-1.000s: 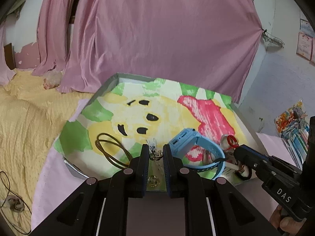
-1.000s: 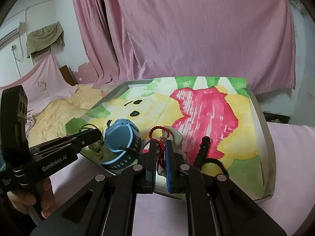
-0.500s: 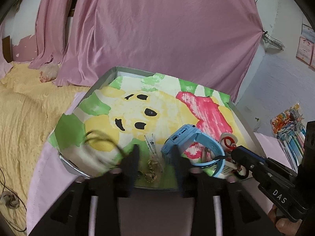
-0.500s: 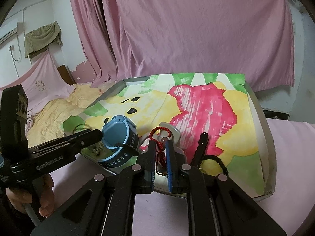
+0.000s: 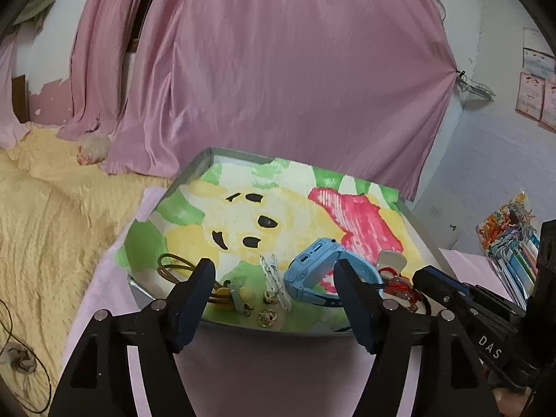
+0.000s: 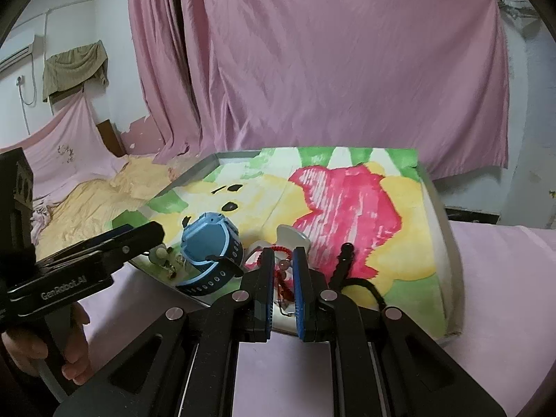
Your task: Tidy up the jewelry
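Observation:
A shallow tray (image 5: 199,163) lined with a cartoon picture holds the jewelry. My left gripper (image 5: 274,271) is open wide over the tray's near edge with nothing between its fingers. Under it lie a clear clip (image 5: 274,276), gold earrings (image 5: 267,317), a yellow-bead hair tie (image 5: 226,294) and brown hair ties (image 5: 172,266). A blue smartwatch (image 5: 312,274) stands to the right. In the right wrist view my right gripper (image 6: 282,260) is shut on a red bead bracelet (image 6: 282,267) at the tray's (image 6: 443,215) near edge, right of the watch (image 6: 212,239).
A black strap (image 6: 342,266) lies right of my right gripper, and a white holder (image 6: 293,234) stands just beyond it. Pink cloth covers the table around the tray. Pink curtains hang behind. A yellow bedspread (image 5: 45,215) lies to the left.
My left gripper was shut on the clear clip, then opened wide and drew back a little; the clip lies in the tray. The right gripper still holds the red bracelet.

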A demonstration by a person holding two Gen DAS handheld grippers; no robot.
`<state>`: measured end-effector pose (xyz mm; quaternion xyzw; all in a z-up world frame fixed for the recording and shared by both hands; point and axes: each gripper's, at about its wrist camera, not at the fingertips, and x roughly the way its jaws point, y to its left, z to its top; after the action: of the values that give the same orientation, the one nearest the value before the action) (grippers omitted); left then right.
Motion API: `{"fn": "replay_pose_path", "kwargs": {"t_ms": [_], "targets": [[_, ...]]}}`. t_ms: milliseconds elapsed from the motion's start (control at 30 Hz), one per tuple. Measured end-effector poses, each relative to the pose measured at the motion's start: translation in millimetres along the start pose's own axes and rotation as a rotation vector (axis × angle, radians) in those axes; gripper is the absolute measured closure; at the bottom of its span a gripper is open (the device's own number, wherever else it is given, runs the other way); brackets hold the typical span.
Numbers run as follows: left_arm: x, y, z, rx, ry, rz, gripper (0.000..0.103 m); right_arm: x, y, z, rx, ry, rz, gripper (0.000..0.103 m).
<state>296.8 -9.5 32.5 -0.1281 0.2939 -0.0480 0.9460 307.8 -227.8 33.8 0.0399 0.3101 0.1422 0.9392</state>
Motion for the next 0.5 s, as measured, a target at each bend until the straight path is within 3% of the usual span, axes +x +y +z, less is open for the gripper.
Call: {"fn": "replay_pose_path", "kwargs": {"t_ms": [100,167,233,400,467,500], "targets": [[-6,-2,-2,0.021,-0.011,0.014,0.033,-10,-3,-1,0.013,-0.03,-0.023,0.089],[-12,-4,-3,0.03,-0.024,0.016,0.027,-19,-4,-2,0.023,-0.054,-0.03,0.065],[-19,-4,-5,0.032,-0.043,0.02,0.024,-29,-6,-5,0.033,-0.086,-0.034,0.055],[-33,-5,-8,0.052,-0.072,0.041,0.022,-46,-7,-8,0.036,-0.132,-0.054,0.055],[-38,-4,-11,0.056,-0.086,0.053,0.011,-55,-7,-11,0.037,-0.154,-0.056,0.054],[-43,-4,-12,0.06,-0.107,0.06,0.008,-57,-6,-12,0.039,-0.161,-0.055,0.047]]}}
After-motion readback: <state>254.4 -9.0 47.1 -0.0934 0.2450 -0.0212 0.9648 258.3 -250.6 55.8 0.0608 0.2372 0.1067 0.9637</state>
